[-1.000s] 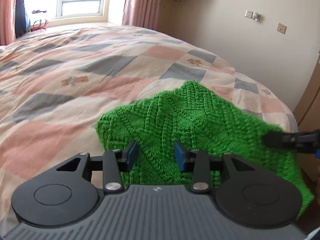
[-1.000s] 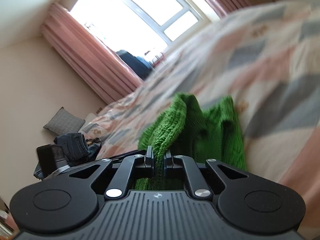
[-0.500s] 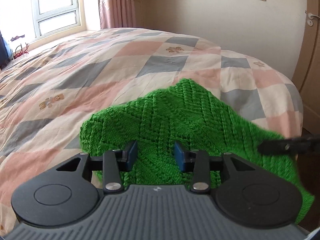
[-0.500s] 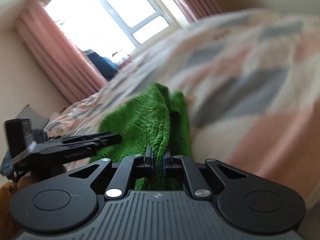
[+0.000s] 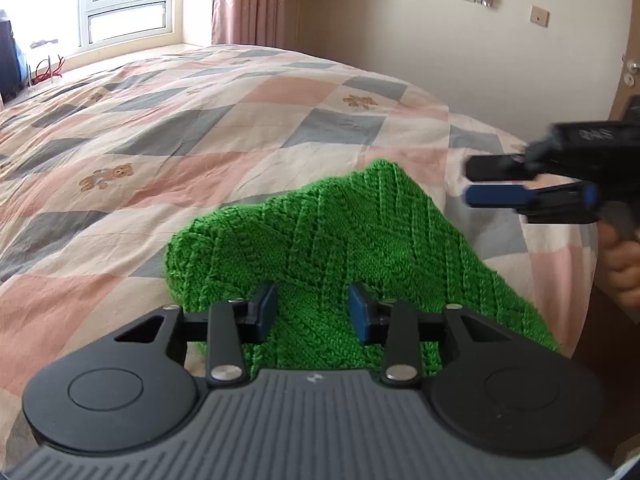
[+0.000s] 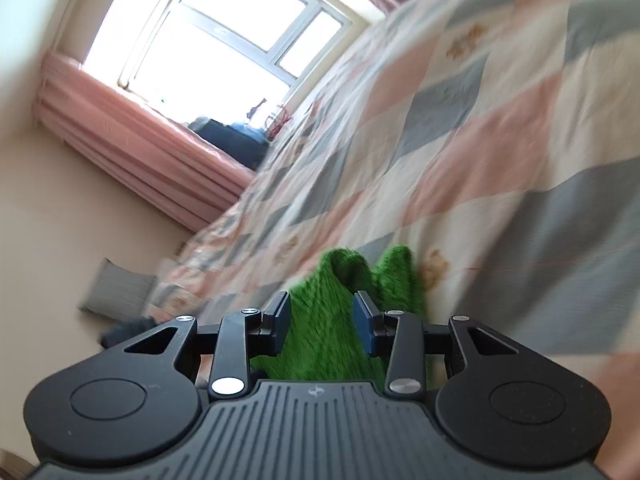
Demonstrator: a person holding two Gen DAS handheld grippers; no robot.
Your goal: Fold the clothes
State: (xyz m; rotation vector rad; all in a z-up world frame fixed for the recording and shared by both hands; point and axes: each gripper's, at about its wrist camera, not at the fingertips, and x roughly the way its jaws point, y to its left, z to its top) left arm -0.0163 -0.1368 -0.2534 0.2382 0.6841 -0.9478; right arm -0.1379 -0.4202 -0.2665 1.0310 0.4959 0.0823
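Lying near the foot corner of the bed point(image 5: 224, 128), the green knitted garment point(image 5: 332, 248) is bunched into a thick mound, and one part of it hangs over the bed's edge. The left gripper point(image 5: 313, 312) hovers just above the near side of the garment with its jaws apart, grasping nothing. The right gripper point(image 5: 496, 182) is in the air beside the garment's far peak, also released and empty; in its own view the wool shows between the spread fingers but is not pinched. I judge both are placed low and close because the knit is soft and must be taken by an edge. Whether this mound is a finished fold or a heap waiting to be spread, I cannot tell.
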